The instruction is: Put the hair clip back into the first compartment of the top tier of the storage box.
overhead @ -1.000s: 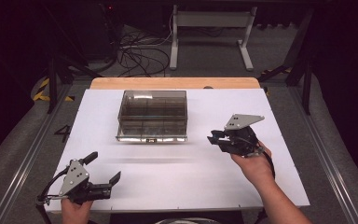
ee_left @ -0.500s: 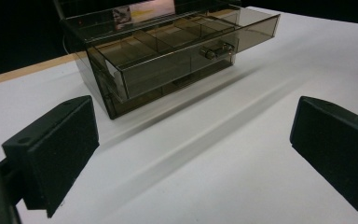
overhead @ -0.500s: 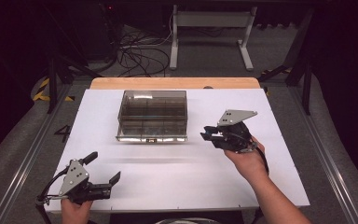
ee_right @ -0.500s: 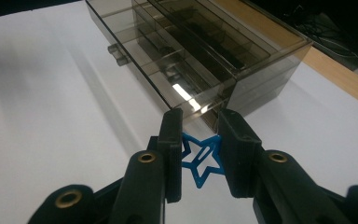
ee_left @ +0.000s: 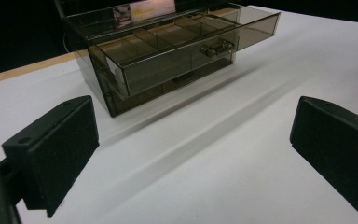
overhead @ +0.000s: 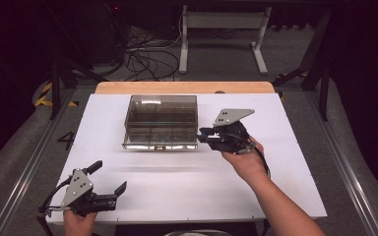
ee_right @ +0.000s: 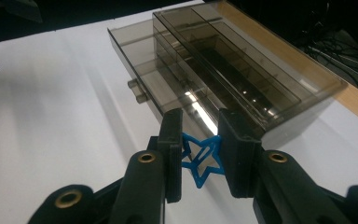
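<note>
The drawer box [overhead: 161, 122] near the far edge of the counter [overhead: 285, 187] is the sole obstacle; its open top drawer [ee_left: 186, 44] projects toward the near edge. Counter surface toward the near, left and right edges is unobstructed

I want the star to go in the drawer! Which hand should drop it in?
The right. The right gripper already pinches the blue star beside the open drawer. The left gripper waits open, far back.
</note>
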Motion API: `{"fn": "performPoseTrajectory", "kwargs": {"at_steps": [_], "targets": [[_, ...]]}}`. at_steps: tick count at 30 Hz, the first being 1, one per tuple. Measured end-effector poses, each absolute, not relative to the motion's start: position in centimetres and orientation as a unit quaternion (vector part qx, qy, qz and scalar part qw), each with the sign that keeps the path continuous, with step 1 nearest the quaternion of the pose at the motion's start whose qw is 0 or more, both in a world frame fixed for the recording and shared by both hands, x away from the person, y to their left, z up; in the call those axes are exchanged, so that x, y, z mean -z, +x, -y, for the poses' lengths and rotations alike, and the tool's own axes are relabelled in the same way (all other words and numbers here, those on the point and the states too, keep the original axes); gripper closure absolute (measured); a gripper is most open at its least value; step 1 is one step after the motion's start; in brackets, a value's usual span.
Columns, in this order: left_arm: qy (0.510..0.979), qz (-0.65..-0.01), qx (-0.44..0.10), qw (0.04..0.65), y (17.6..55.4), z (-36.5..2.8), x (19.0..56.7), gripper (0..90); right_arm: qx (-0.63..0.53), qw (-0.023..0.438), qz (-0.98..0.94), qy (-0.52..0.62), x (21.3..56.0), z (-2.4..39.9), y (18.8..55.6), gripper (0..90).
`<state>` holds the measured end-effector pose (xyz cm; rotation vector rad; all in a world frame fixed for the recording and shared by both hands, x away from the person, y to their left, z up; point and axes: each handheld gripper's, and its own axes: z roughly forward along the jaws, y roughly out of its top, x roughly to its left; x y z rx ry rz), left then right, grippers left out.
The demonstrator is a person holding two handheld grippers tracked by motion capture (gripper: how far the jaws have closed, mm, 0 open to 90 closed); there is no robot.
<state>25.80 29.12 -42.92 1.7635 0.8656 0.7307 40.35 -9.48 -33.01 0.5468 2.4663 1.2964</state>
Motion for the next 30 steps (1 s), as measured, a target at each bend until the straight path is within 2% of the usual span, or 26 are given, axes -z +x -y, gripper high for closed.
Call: {"fn": "performPoseTrajectory", "kwargs": {"at_steps": [30], "targets": [[0.729, -0.356, -0.301, 0.502, 25.8, -29.2, 42.9, 1.9, -0.500, 0.111, -0.843, 0.164, 33.1, 3.1, 43.0, 72.0]]}}
